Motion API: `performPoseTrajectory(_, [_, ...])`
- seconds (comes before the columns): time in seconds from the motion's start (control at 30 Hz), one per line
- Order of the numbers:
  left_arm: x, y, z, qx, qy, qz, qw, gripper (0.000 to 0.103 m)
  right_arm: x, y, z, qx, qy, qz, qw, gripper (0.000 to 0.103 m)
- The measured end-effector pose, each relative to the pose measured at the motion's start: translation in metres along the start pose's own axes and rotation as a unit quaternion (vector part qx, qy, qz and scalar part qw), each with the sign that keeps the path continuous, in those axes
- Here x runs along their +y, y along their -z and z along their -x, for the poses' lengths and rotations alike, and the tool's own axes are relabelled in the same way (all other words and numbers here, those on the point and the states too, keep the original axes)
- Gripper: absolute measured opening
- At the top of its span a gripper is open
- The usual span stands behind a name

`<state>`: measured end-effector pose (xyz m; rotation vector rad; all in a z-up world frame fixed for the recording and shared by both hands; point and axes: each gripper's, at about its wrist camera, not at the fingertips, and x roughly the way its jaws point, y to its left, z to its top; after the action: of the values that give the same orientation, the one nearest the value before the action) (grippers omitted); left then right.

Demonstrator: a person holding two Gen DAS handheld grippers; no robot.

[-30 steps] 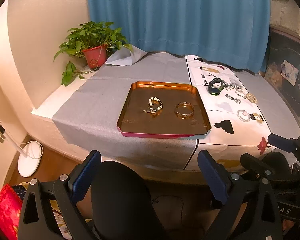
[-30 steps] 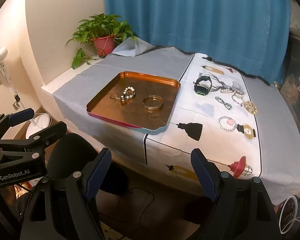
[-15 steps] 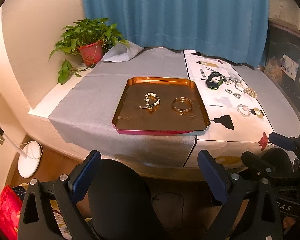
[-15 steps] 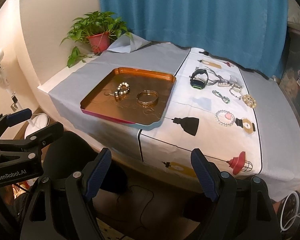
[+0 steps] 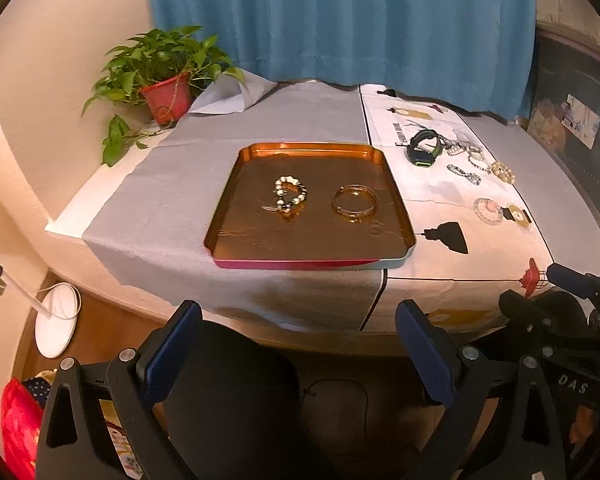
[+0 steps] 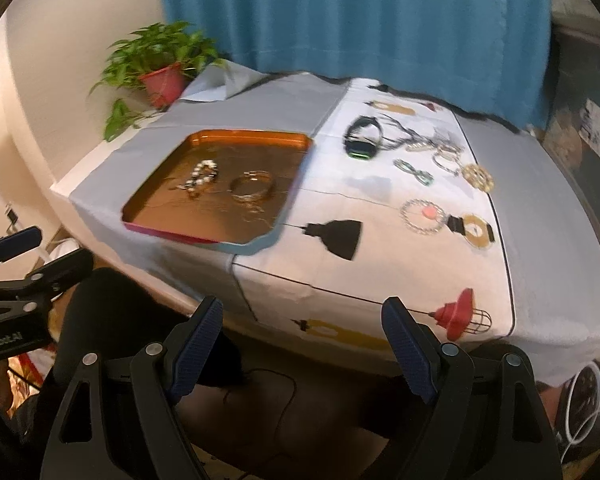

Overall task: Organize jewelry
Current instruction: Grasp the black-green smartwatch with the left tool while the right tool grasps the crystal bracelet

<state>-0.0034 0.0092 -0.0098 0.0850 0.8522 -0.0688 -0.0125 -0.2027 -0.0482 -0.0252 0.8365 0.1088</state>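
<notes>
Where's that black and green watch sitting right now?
The black and green watch lies on the white printed cloth, just right of the copper tray's far corner in both views, with the loose bracelets beside it on its right.

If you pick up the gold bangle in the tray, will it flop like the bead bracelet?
Probably not. The gold bangle looks like one solid ring, so it should stay stiff. Its shiny surface may slip between the pads. If stood on edge, it might roll across the smooth tray.

Trays: we counted one tray (image 5: pixel 396 208).
Bracelets in it: two, a beaded bracelet (image 5: pixel 290 195) and a gold bangle (image 5: pixel 354 199).
Watches: one smartwatch (image 5: pixel 423 152).
Plants: one potted plant (image 5: pixel 162 74).
</notes>
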Motion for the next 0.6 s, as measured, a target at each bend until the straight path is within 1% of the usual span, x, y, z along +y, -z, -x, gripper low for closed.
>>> performPoseTrajectory(0.17, [-0.019,-0.014,-0.012,0.003,0.006,-0.021,0.9997,0.096,-0.033,-0.001,-0.014,0.006,0.022,-0.035,0.999,0.082])
performPoseTrajectory(0.33, [-0.040,-0.040,-0.030,0.010,0.027,-0.038,0.9989,0.096,-0.073,-0.005,-0.032,0.010,0.051,-0.075,0.996,0.082])
performPoseTrajectory(0.47, [-0.059,-0.066,-0.049,0.008,0.033,-0.054,0.9980,0.096,-0.110,-0.011,-0.053,0.019,0.077,-0.111,0.991,0.082])
performPoseTrajectory(0.53, [-0.070,-0.083,-0.063,0.004,0.031,-0.064,0.9974,0.096,-0.128,-0.015,-0.065,0.022,0.089,-0.126,0.988,0.082])
performPoseTrajectory(0.6, [-0.081,-0.101,-0.076,-0.001,0.037,-0.076,0.9964,0.096,-0.144,-0.019,-0.078,0.028,0.097,-0.140,0.985,0.082])
